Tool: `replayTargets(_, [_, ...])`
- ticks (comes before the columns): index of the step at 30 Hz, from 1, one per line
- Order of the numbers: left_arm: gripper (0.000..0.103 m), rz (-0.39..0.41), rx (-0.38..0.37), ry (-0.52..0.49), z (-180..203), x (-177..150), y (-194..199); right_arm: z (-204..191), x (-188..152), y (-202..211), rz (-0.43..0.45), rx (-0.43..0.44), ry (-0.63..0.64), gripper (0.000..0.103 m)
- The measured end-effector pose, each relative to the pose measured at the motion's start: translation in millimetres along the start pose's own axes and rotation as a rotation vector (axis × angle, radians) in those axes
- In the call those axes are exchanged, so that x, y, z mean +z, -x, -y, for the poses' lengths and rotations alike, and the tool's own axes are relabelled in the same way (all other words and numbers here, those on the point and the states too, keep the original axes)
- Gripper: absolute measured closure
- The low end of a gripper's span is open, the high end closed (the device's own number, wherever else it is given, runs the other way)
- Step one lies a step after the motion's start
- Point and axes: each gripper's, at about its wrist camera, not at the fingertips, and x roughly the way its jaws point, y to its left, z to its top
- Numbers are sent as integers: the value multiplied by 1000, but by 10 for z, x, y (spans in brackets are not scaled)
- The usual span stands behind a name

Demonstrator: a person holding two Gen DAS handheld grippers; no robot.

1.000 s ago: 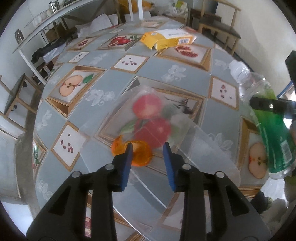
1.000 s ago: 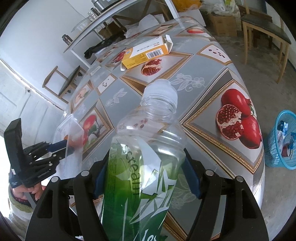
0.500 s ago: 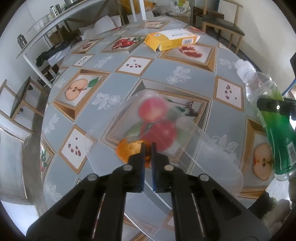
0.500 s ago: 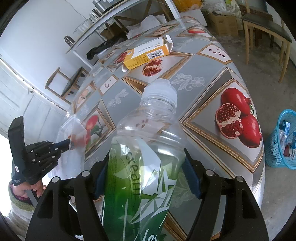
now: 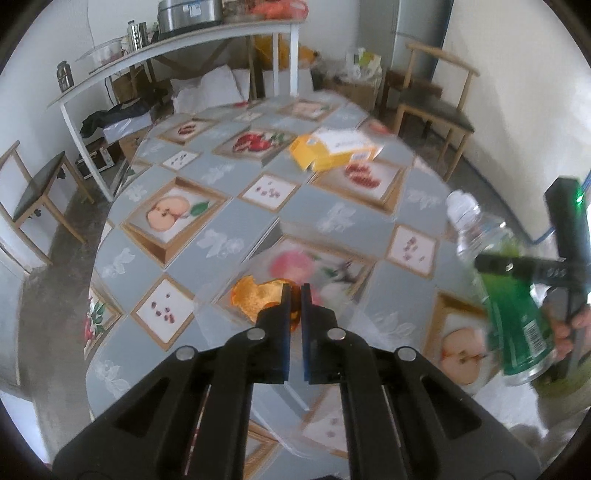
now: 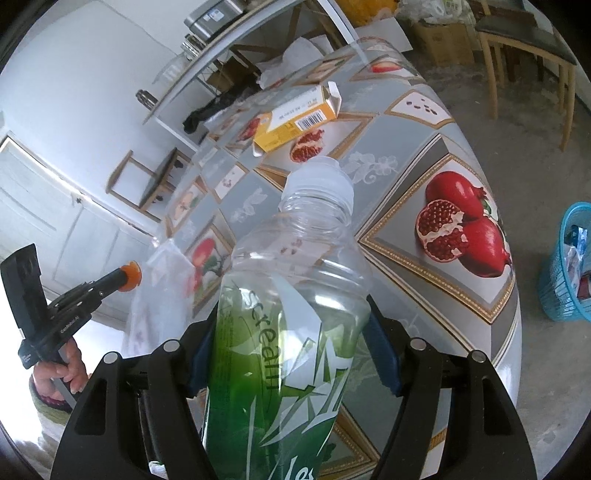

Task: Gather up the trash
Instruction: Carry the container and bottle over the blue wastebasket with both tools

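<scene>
Lifted off the fruit-print table [image 5: 221,206], clear bag [image 6: 162,291] hangs from pinching left fingers [image 5: 286,306]; right fingers [image 6: 382,354] clamp bottle [image 6: 291,325].

Landmark: table [image 5: 236,206], grey cloth w/ framed fruit prints — pomegranates [image 6: 465,229] near its R edge in right-wrist view, halved apple [image 5: 168,216] twd its L side in left-wrist view.

Behind table's far end: white shelf [image 5: 173,48], silver cooker [image 5: 188,13] on top, small dark jar [image 5: 63,75] at shelf's L end. Under shelf: dark clothes [image 5: 110,116], white bags [image 5: 207,88].

R of table's far end: wooden chair [image 5: 432,99], dark seat, by wall. L of table: another wooden chair [image 5: 35,188]. Cardboard boxes [image 6: 439,44] on floor beyond far end, next to R chair.
</scene>
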Motion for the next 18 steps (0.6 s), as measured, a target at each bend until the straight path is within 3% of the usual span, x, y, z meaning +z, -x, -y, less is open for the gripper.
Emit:
replayTargets(6, [100, 90, -105, -9, 344, 204, 282, 66, -18, 251, 44, 78, -45, 35])
replayTargets(11, [100, 125, -244, -90, 947, 528, 352, 318, -76, 710, 155, 107, -112, 35])
replayTargets(14, [100, 132, -323, -154, 1410, 716, 307, 610, -152, 1119, 244, 75, -165, 35])
replayTargets(18, [100, 120, -441, -256, 2191, 945, 145, 1177, -309, 1653, 343, -37, -272, 35])
